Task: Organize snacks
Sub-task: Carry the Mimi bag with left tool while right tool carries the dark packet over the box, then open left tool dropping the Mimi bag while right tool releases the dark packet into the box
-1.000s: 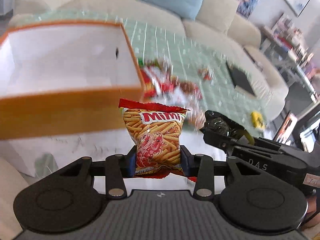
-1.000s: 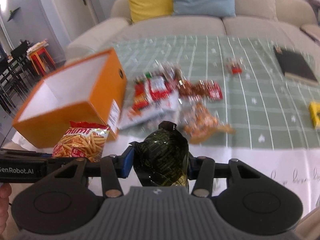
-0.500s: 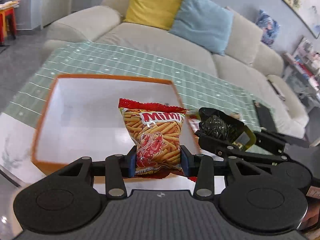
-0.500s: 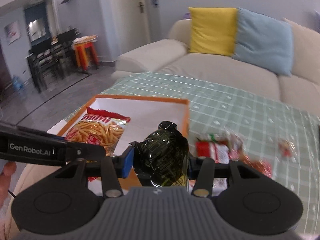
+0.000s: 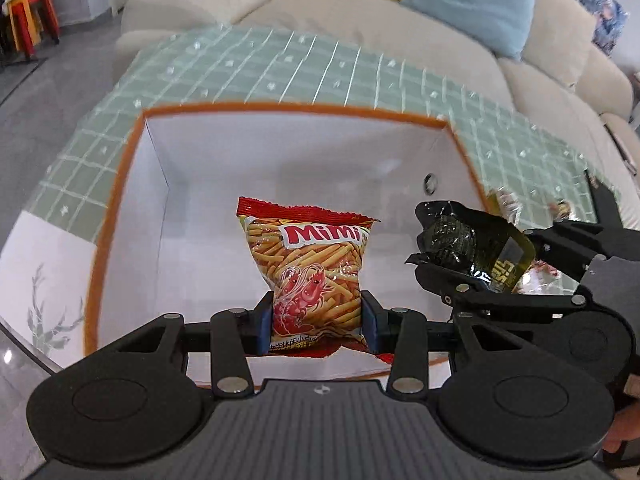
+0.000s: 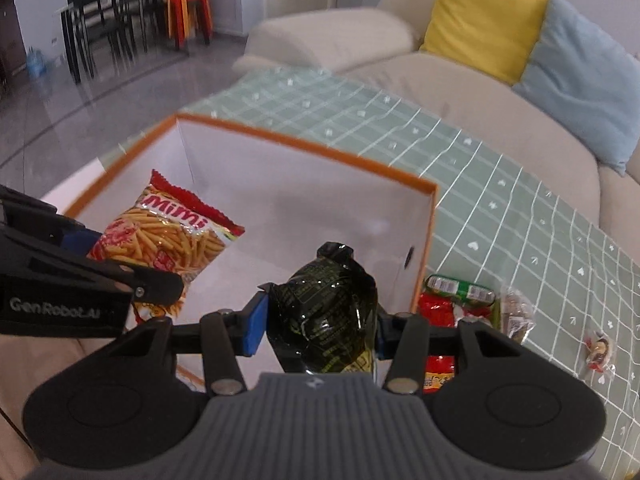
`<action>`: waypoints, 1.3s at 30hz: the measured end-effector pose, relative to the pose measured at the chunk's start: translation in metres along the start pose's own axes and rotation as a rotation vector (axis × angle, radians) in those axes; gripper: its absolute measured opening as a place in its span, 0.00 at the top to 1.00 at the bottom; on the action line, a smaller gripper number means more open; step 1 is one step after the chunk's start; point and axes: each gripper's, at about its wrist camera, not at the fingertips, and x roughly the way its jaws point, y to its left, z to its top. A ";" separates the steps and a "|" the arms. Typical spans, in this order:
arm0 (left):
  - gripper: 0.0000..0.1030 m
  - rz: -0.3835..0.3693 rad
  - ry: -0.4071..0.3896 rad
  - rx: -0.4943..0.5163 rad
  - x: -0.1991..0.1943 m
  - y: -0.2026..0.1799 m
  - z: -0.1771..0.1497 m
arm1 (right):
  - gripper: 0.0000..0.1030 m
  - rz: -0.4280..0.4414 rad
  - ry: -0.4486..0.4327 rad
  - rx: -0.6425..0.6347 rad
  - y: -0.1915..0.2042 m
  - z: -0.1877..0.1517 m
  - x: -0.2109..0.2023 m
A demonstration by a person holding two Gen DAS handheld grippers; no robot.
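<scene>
Both grippers poised over the open orange box [image 5: 120,184], white inside and showing nothing on its floor. The left gripper [image 5: 316,320] is clamped on the lower part of the Mimi snack bag [image 5: 308,264], held upright above the box interior; the right gripper [image 6: 318,324] is closed around a dark green packet [image 6: 326,312], which hangs above the box's right side, close to the wall with the round hole [image 6: 409,258]. The two tools sit just beside each other, so a simultaneous release risks one gripper knocking the other or the bags colliding on the way down. The dark packet appears glossy and is pinched low, so it may slip or swing and catch the orange rim, falling outside onto the green checked tablecloth [image 6: 500,200]. Remaining snacks [image 6: 456,300] lie just beyond the box's right wall; a low sweep back toward them could snag the wall and shift the light box
</scene>
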 end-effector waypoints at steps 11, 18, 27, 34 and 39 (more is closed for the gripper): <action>0.54 0.046 0.130 -0.014 0.046 0.009 -0.008 | 0.53 -0.029 0.100 -0.101 0.010 -0.006 0.043; 0.53 0.063 0.171 -0.024 0.059 0.015 -0.013 | 0.51 -0.033 0.122 -0.132 0.014 -0.005 0.047; 0.45 0.075 0.170 -0.033 0.063 0.016 -0.010 | 0.45 -0.039 0.133 -0.127 0.013 0.000 0.050; 0.31 0.094 0.141 -0.045 0.053 0.019 -0.010 | 0.37 -0.064 0.113 -0.113 0.013 0.001 0.040; 0.28 0.083 0.089 -0.051 0.037 0.017 -0.008 | 0.29 -0.078 0.068 -0.099 0.009 0.004 0.022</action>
